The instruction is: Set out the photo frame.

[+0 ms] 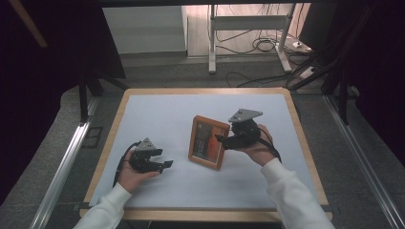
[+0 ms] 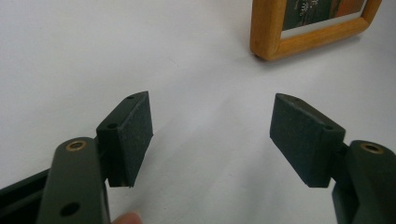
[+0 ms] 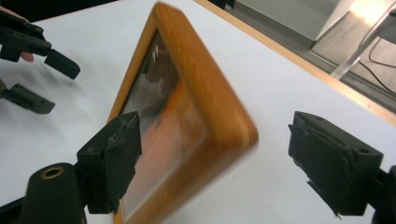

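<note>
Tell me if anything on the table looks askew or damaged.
The wooden picture frame sits turned at an angle to the table's edges rather than square. The pads of the right claw look ragged and torn at their edges. Nothing appears spilled.

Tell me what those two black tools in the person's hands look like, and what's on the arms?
Both arms wear white long sleeves. Each hand holds a black two-jaw tool: the left tool and the right tool each carry a grey three-cornered plate on top and trail a black cable. Up close, the jaws end in flat, dark, rough-textured rectangular pads, bolted on arms with brass-ringed holes.
</note>
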Available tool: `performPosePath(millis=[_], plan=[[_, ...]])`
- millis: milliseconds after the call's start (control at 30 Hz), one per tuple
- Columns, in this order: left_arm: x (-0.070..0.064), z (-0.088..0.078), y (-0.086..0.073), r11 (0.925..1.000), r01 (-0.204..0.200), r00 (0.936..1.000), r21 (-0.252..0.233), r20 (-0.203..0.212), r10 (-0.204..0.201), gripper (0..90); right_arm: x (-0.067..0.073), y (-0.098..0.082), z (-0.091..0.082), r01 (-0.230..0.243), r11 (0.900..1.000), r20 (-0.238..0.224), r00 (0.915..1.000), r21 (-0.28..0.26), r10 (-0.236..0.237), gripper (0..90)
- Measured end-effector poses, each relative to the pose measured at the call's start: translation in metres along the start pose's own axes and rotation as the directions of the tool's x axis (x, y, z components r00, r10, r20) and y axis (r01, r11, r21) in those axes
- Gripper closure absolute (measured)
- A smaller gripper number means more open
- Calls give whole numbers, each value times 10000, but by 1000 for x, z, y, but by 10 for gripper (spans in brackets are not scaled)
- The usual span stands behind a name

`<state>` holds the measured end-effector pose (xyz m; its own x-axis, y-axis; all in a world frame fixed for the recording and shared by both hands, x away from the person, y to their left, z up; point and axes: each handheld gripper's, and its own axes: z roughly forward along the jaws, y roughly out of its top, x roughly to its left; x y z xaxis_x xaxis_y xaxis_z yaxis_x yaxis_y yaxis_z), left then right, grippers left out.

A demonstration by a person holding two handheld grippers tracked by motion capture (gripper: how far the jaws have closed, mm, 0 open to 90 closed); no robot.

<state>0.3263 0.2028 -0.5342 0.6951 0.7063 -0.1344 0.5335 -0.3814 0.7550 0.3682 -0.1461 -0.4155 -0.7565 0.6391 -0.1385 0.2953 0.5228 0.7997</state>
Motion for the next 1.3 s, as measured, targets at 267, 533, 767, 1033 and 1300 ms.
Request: performPosePath(millis=[267, 533, 767, 1033, 1300], plan=[[0, 0, 0, 10000, 21, 10000, 18, -8, -21, 293, 5, -36, -20, -902, 9954, 3, 9959, -327, 903, 178], [-1, -1, 0, 9999, -71, 10000, 79, 23, 71, 293, 36, -62, -32, -821, 9949, -22, 9966, -588, 822, 460], [-3, -1, 1, 9999, -69, 10000, 104, 43, 68, 293, 50, -74, -31, -224, 9987, -632, 9978, -456, 194, 800], [-4, 0, 1, 9999, -110, 9999, 67, 82, 109, 294, 60, -81, -5, 180, 9997, -1304, 9913, 175, -155, 893], [-5, -1, 1, 9999, -136, 9998, 63, 133, 135, 294, 73, -79, 17, 561, 9970, -1541, 9869, 539, -472, 893]])
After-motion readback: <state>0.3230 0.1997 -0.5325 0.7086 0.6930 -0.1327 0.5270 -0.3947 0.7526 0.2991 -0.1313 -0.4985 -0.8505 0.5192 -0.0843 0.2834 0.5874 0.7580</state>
